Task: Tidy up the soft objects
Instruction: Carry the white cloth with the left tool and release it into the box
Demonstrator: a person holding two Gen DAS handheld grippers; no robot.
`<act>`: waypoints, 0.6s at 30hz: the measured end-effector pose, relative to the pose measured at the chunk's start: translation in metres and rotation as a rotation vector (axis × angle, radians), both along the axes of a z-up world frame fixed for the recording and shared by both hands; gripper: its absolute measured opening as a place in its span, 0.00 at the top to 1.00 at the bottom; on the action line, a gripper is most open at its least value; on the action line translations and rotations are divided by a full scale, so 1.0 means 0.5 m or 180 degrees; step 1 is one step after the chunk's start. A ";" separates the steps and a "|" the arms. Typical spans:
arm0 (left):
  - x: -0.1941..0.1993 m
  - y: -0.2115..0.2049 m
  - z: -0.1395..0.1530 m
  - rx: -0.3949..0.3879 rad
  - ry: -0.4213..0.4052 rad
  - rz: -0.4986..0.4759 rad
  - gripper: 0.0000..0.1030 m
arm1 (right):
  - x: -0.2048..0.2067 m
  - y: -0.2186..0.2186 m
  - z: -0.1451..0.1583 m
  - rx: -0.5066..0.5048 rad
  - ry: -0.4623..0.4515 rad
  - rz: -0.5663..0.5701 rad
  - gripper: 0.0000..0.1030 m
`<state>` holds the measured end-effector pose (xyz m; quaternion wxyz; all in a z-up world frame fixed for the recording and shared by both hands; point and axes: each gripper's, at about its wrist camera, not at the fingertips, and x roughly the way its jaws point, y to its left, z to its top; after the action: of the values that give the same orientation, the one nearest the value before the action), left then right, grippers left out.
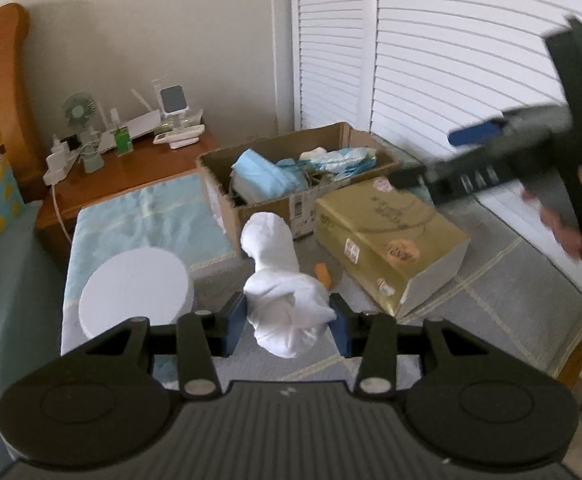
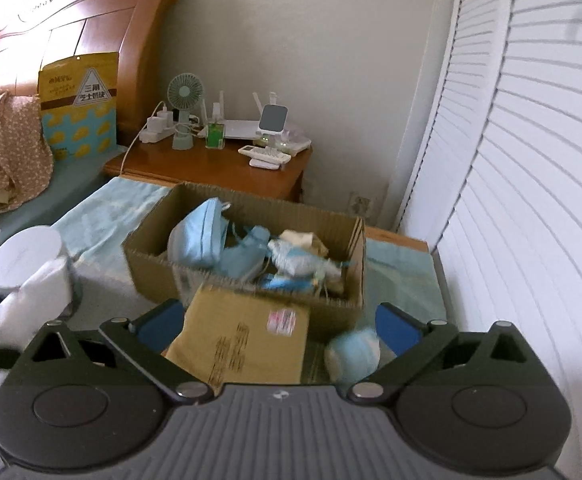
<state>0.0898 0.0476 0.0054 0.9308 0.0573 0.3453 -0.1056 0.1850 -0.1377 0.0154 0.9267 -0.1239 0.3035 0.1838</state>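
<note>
Clamped between the left gripper's [image 1: 287,322] pads, a white sock [image 1: 281,292] hung just in front of the cardboard box [image 1: 263,204], while the right gripper [image 2: 279,330] stood spread wide and empty before that box, over a gold pack [image 2: 243,344].

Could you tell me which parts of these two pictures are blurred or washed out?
Left wrist view: the right gripper is motion-smeared, the shutters glare white; the white sock stays fairly sharp. Right wrist view: the yellow package and blue bundle are blurred; the headboard corner is overexposed.
</note>
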 end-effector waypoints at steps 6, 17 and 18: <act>0.048 -0.030 0.034 0.0058 -0.0054 -0.0107 0.58 | -0.057 -0.033 -0.007 0.0063 -0.0005 -0.0133 0.00; 0.218 -0.101 0.076 0.0023 -0.0169 -0.0228 0.58 | -0.101 -0.093 -0.012 0.0283 -0.0016 -0.0308 0.00; 0.235 -0.105 0.078 0.0008 -0.0175 -0.0214 0.58 | -0.103 -0.097 -0.012 0.0293 -0.0019 -0.0319 0.00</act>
<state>0.2075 -0.0051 0.0445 0.9358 0.0728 0.3176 -0.1348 0.1335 -0.1861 0.0093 0.9404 -0.0663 0.2977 0.1506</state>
